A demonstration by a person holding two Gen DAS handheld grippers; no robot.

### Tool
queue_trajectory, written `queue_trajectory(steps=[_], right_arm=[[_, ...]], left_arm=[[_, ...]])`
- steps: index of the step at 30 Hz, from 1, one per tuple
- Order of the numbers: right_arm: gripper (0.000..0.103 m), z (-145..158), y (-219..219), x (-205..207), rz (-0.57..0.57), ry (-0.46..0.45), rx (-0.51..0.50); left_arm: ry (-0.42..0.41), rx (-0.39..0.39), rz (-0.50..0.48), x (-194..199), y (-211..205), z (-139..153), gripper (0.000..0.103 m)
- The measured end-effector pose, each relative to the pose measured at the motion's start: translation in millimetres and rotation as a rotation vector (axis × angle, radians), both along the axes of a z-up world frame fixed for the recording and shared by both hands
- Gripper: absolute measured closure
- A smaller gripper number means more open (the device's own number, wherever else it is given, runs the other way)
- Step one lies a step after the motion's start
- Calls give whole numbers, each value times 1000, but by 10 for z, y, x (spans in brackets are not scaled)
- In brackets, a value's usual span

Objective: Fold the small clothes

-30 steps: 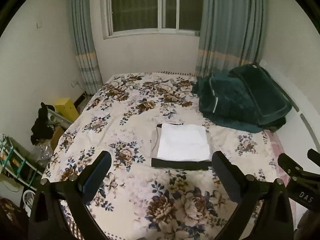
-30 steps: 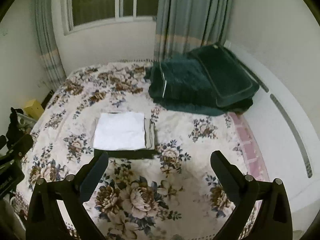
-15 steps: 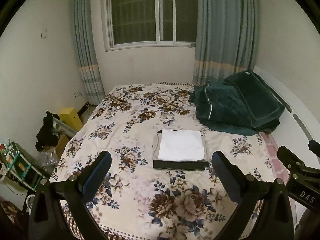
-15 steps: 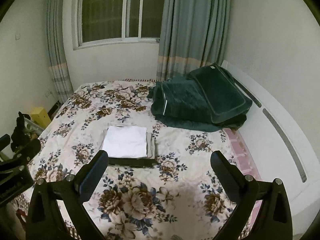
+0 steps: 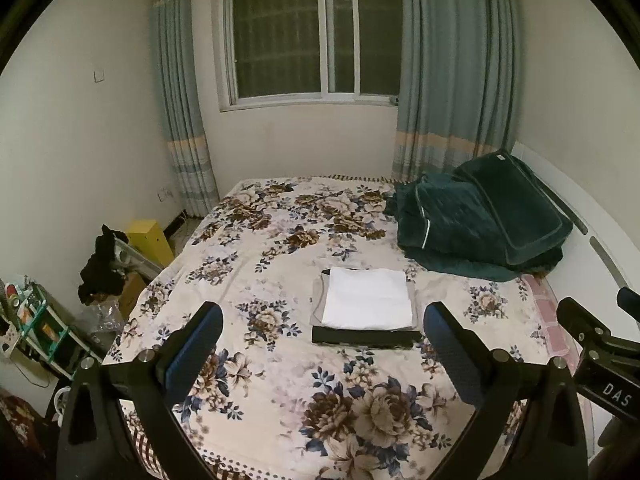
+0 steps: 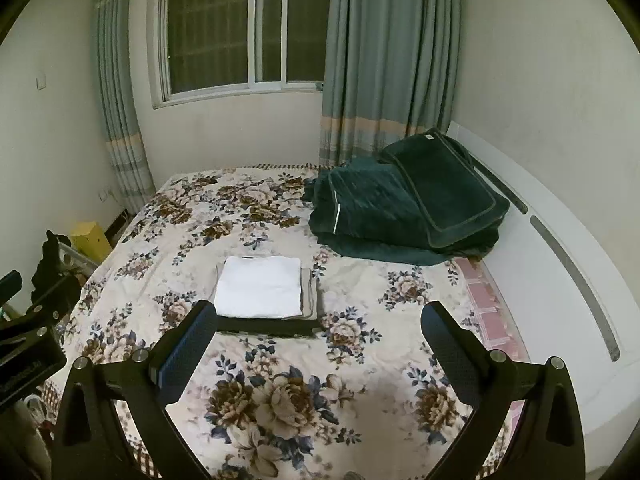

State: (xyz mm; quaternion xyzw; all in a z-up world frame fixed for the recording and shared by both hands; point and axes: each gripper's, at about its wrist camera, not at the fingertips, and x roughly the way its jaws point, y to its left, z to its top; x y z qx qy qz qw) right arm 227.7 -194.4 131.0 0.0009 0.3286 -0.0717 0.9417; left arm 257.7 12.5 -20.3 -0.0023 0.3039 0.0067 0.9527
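Observation:
A folded white garment lies on top of a small stack on the flowered bed, over a grey piece and a black piece. The stack also shows in the right wrist view. My left gripper is open and empty, held high above the bed's near end, well back from the stack. My right gripper is also open and empty, at a like height, beside the left one. Part of the right gripper's body shows at the right edge of the left wrist view.
A dark green quilt and pillow lie piled at the bed's far right by the white headboard. A yellow box, dark clothes and a cluttered shelf stand left of the bed. A curtained window is behind.
Both grippers have drawn back and up from the bed, so the stack looks smaller and farther, and more of the window and wall shows. Both stay open.

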Motion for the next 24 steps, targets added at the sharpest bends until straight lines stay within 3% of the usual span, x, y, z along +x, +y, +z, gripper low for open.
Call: queue_trajectory(steps=[24], right_arm=[[0,-23,35,-21,21,-6,19]], left_arm=[[-10,4,6,-30,4,57,0]])
